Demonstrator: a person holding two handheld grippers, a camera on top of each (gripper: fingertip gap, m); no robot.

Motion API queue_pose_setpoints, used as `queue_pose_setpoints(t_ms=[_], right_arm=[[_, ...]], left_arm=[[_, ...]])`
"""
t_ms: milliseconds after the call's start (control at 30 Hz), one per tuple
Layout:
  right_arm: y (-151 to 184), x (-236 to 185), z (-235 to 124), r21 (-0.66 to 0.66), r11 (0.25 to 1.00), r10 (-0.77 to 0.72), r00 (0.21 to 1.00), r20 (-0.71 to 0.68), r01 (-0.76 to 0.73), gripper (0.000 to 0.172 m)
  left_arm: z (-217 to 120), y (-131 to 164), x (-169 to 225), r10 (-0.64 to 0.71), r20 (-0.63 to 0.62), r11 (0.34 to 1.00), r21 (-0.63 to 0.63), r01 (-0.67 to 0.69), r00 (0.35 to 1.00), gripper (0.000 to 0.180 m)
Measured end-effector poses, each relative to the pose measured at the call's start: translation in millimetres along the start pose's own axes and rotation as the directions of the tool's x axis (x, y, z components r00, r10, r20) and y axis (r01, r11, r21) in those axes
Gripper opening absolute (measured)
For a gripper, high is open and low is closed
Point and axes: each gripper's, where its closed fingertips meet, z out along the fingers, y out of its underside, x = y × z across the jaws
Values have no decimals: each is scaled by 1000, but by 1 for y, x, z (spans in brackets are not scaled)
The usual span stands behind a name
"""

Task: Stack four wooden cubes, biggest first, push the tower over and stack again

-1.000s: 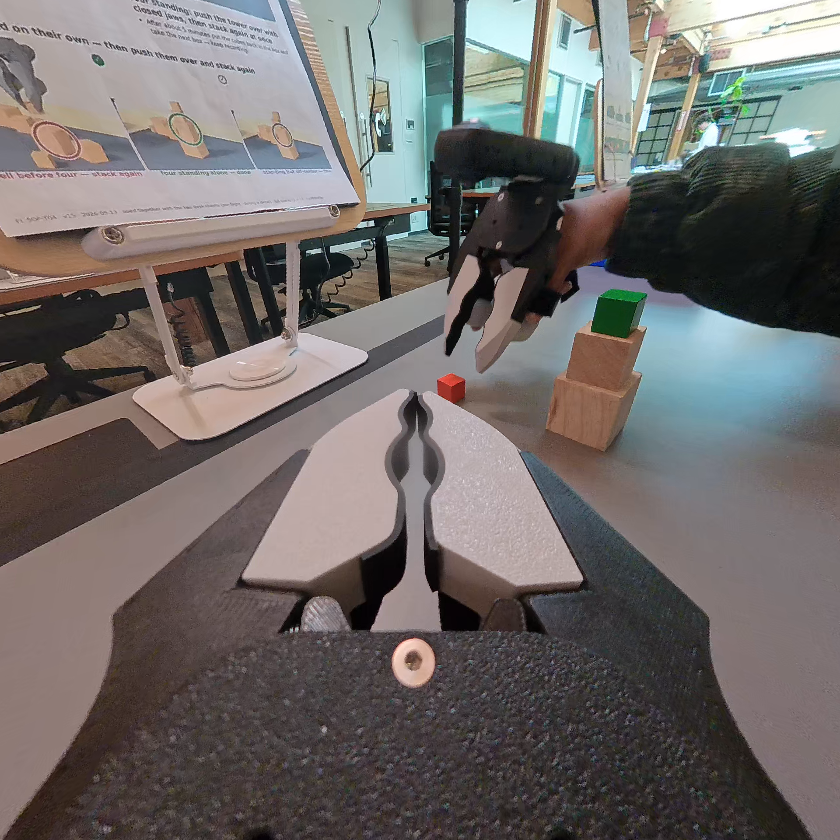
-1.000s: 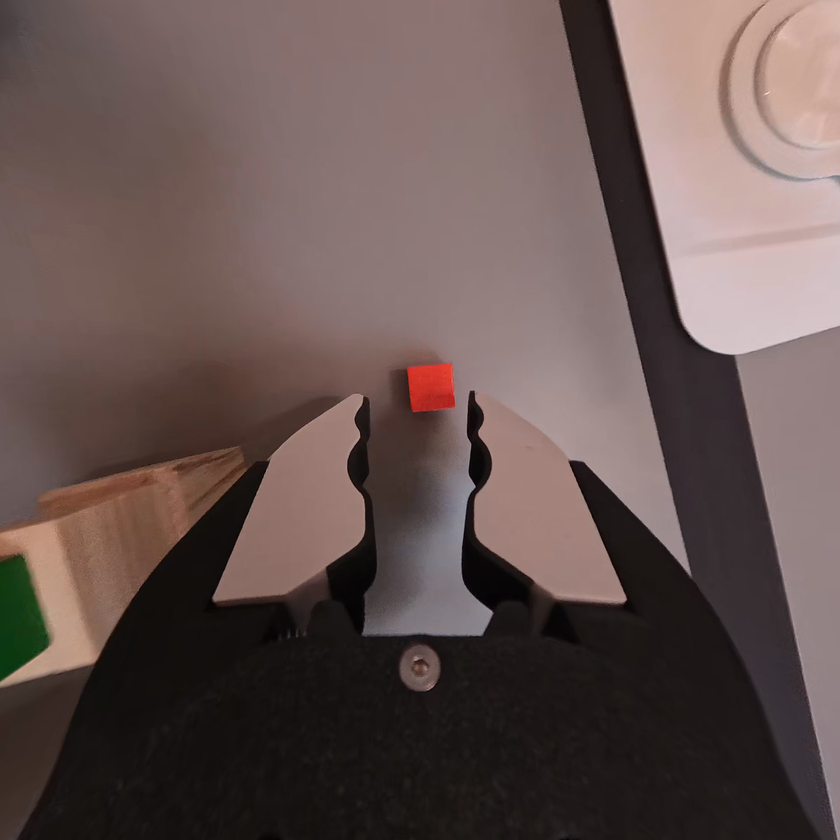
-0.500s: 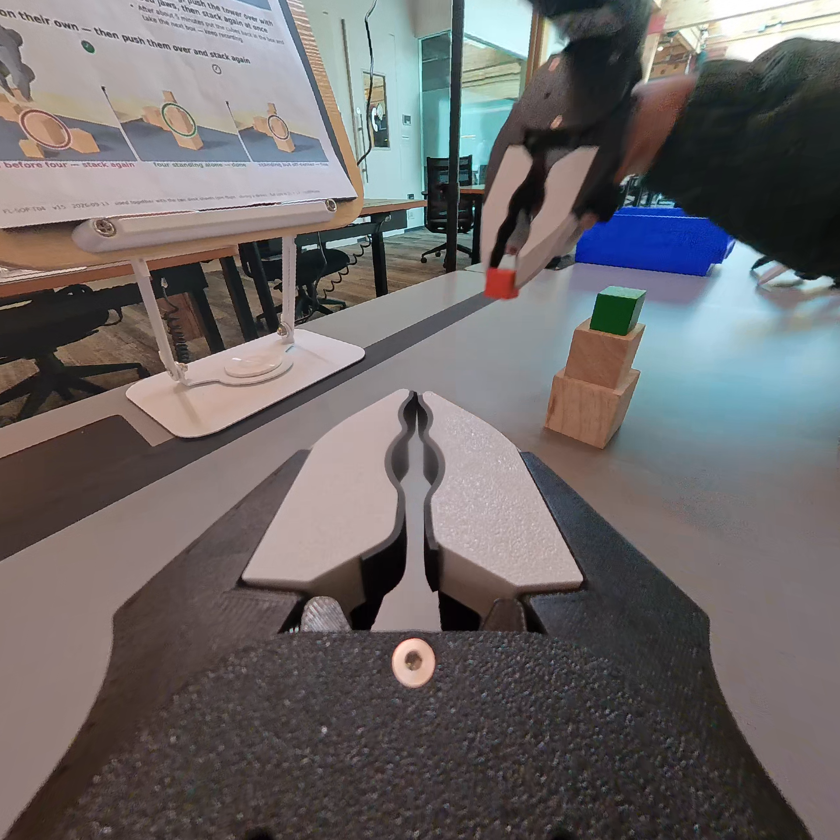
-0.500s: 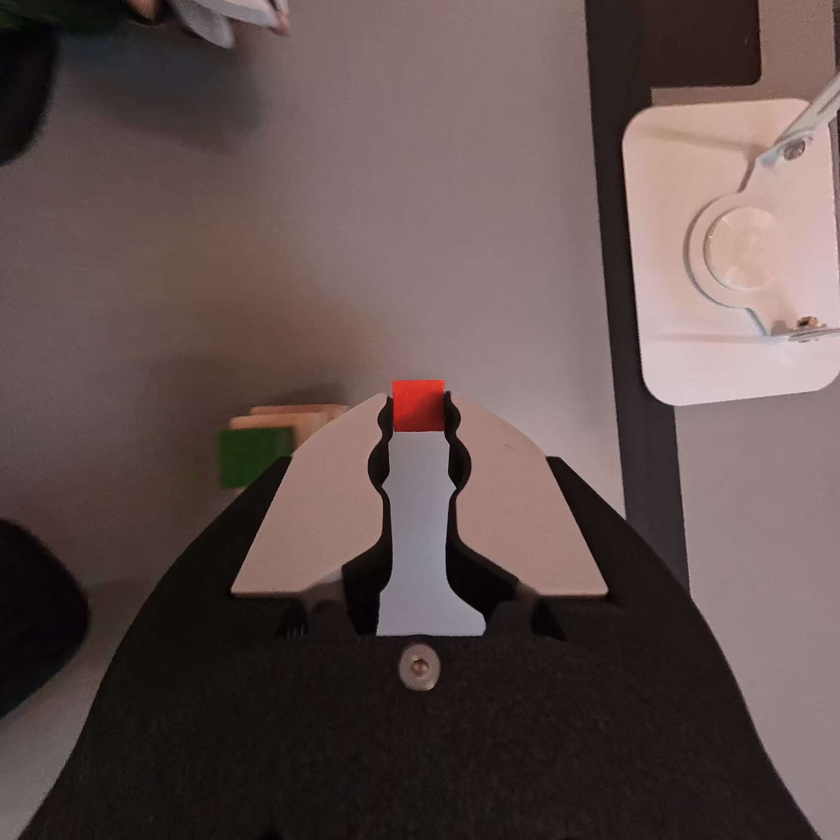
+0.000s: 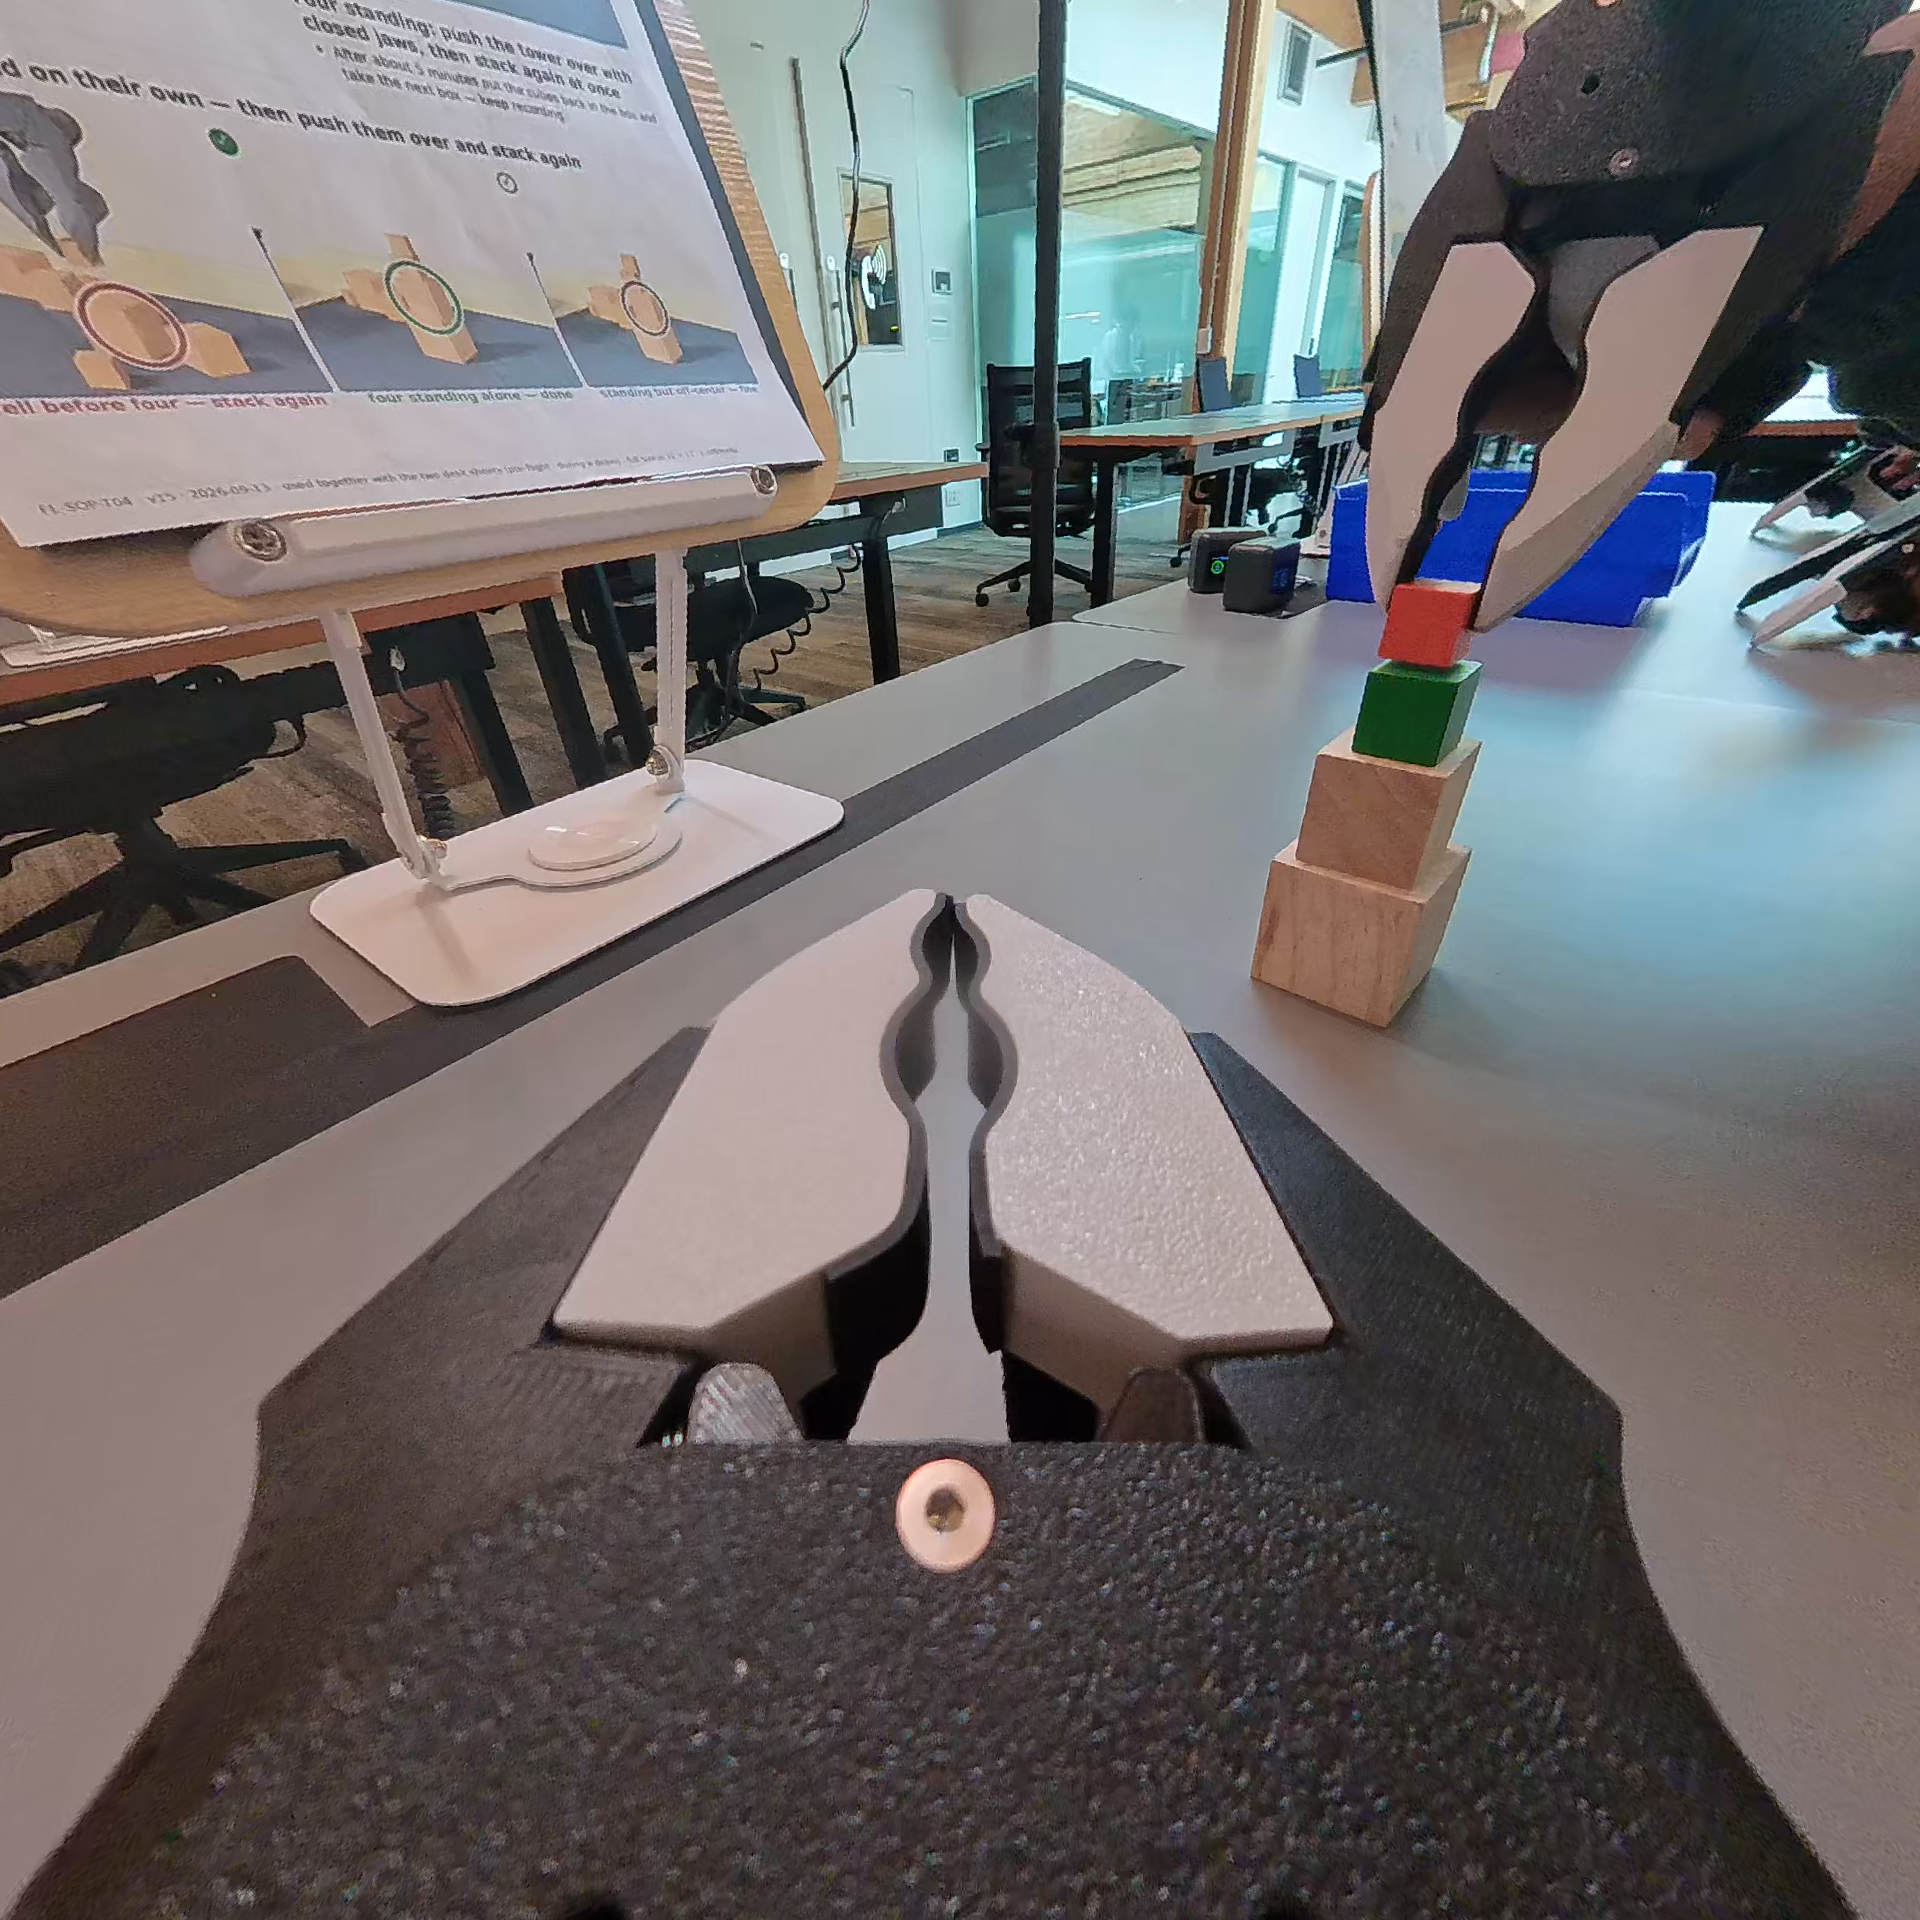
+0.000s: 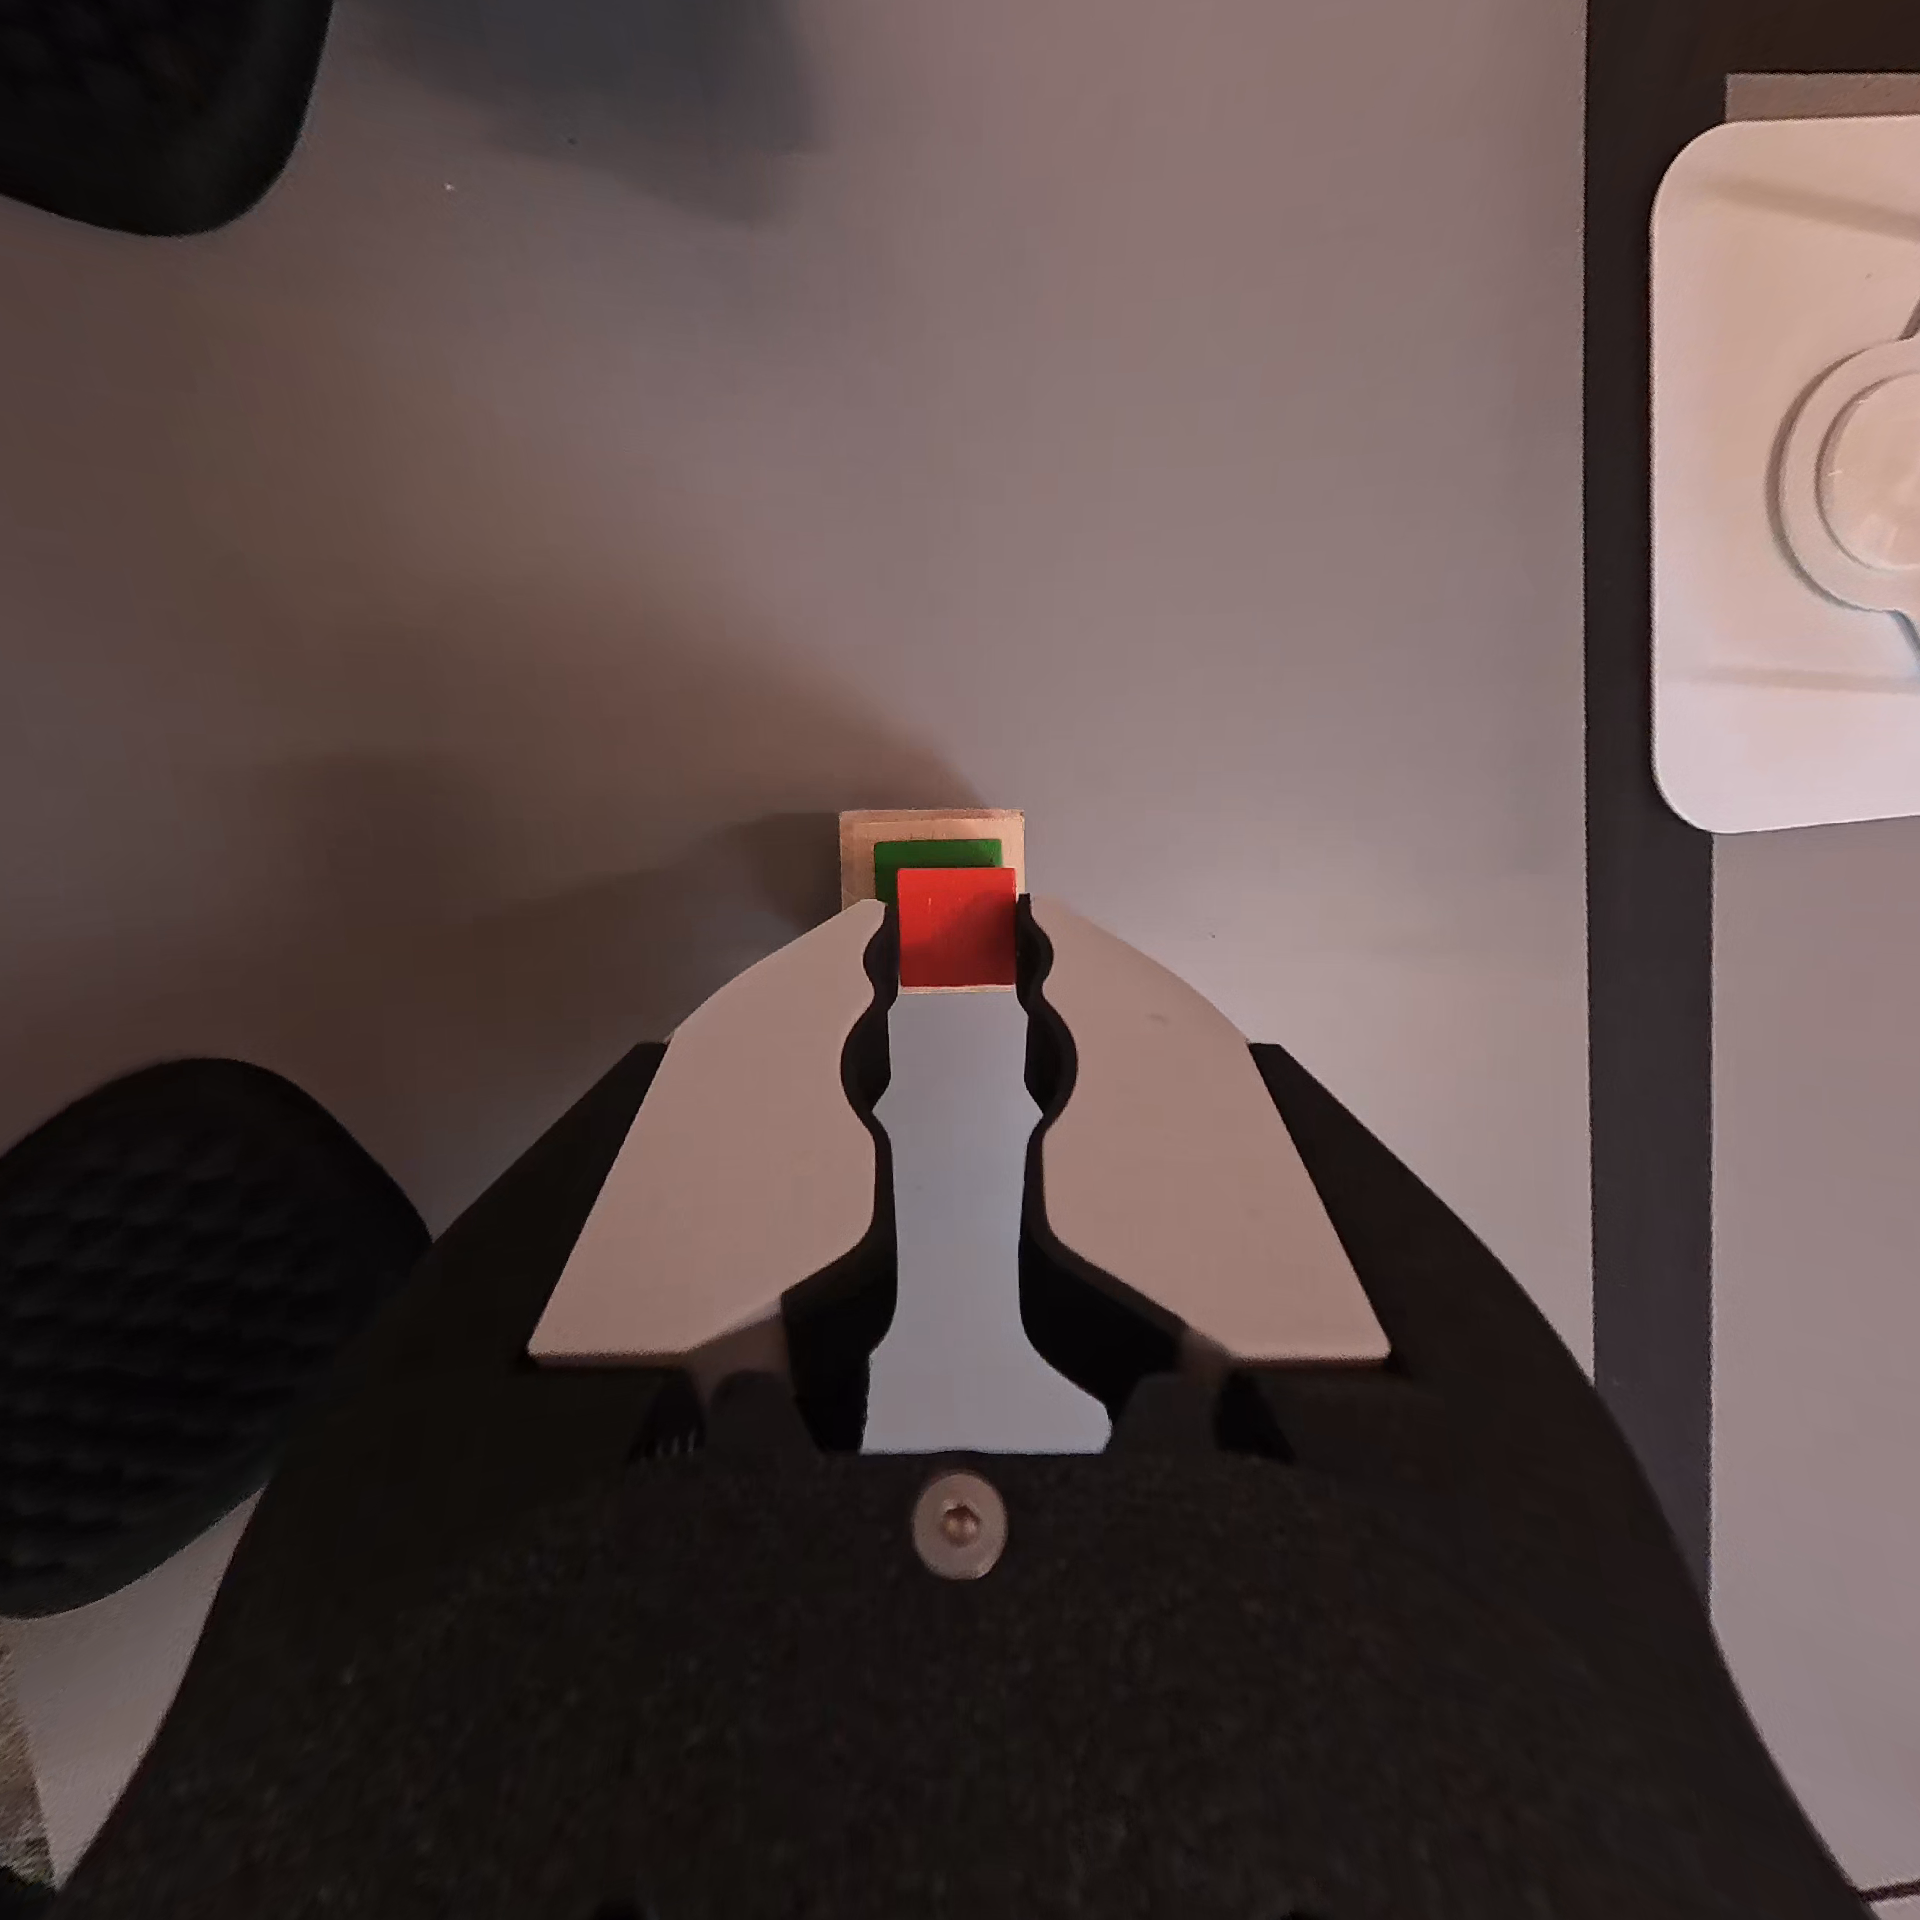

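My right gripper (image 6: 954, 914) is shut on a small red cube (image 6: 954, 927) and points straight down over a block tower. In the left wrist view the right gripper (image 5: 1439, 597) holds the red cube (image 5: 1429, 621) right on top of a green cube (image 5: 1413, 713), which sits on two stacked wooden blocks (image 5: 1361, 883). Whether the red cube rests on the green one or hangs just above it I cannot tell. From above, the green cube (image 6: 935, 854) and wooden block (image 6: 857, 847) show beneath. My left gripper (image 5: 945, 914) is shut and empty, low over the grey table (image 5: 1662, 1039).
A white stand base (image 5: 582, 883) holding an instruction sheet (image 5: 364, 260) stands at the left; it also shows in the right wrist view (image 6: 1787, 468). A dark strip (image 5: 935, 779) crosses the table. A blue bin (image 5: 1621, 551) is at the back. About 20 cm separates my left fingertips from my right.
My right gripper closed on the red cube on the table, lifted it, and carried it rightward over the tower, down to the green cube. My left gripper stayed shut and still.
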Motion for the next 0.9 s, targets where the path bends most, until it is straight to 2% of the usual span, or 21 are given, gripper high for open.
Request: queue_pose_setpoints(t_ms=[767,900], right_arm=[[-1,-2,3,-21,1000,-8,1000,22,8,22],[-4,-3,4,11,1000,-21,999,30,20,32]], left_arm=[[0,0,0,1,-2,1000,-2,-1,1000,0],[1,0,1,2,-3,1000,-3,-2,1000,0]])
